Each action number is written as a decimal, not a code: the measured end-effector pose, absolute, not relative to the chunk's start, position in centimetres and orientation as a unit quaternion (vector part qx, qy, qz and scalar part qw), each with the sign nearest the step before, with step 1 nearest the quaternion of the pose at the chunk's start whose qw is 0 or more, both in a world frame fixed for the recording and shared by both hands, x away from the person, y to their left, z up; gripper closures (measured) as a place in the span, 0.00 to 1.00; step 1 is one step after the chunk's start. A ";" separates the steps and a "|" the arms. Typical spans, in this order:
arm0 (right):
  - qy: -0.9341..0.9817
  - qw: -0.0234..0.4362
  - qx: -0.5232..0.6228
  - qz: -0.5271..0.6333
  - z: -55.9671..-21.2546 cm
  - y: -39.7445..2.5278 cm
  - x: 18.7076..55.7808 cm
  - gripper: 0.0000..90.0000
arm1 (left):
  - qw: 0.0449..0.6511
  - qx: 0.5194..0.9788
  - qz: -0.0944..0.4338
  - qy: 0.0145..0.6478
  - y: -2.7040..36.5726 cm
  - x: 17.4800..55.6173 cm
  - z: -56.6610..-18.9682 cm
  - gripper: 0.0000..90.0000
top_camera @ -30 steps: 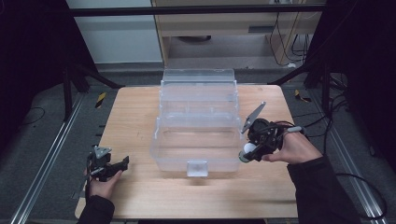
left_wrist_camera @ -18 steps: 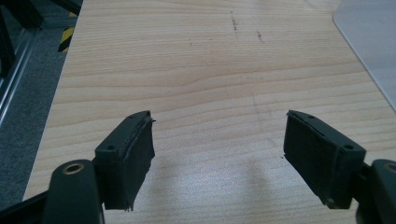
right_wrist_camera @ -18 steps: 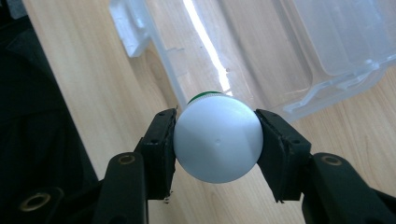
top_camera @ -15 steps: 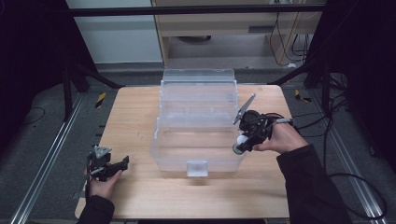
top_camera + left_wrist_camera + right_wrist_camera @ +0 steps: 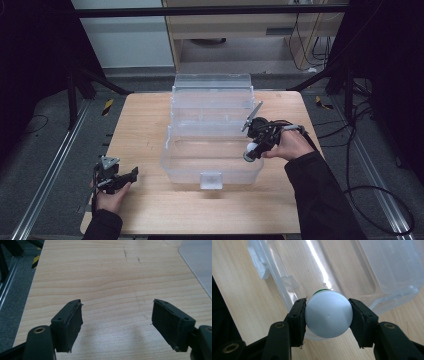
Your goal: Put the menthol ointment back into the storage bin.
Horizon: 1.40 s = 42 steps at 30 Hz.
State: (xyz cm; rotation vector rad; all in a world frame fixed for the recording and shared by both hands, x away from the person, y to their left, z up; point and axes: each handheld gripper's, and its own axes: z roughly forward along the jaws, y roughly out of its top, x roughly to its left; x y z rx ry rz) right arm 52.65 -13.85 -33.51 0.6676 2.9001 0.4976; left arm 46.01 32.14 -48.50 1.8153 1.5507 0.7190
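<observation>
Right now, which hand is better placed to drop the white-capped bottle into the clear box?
The right. Its gripper is clamped on the bottle and held above the box's right rim. The left gripper is open over bare table, off to the box's left.

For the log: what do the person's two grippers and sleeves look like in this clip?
Both grippers are black. The left gripper has two blocky jaws faced with dark flat pads and carries a grey three-cornered plate on top. The right gripper has the same padded jaws, a grey plate and a trailing black cable. Both sleeves are dark.
</observation>
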 end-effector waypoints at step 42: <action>0.965 0.027 0.220 0.139 -39.3 -14.2 53.5 0.56 | 0.316 0.692 0.271 0.589 32.1 46.1 -48.6 0.27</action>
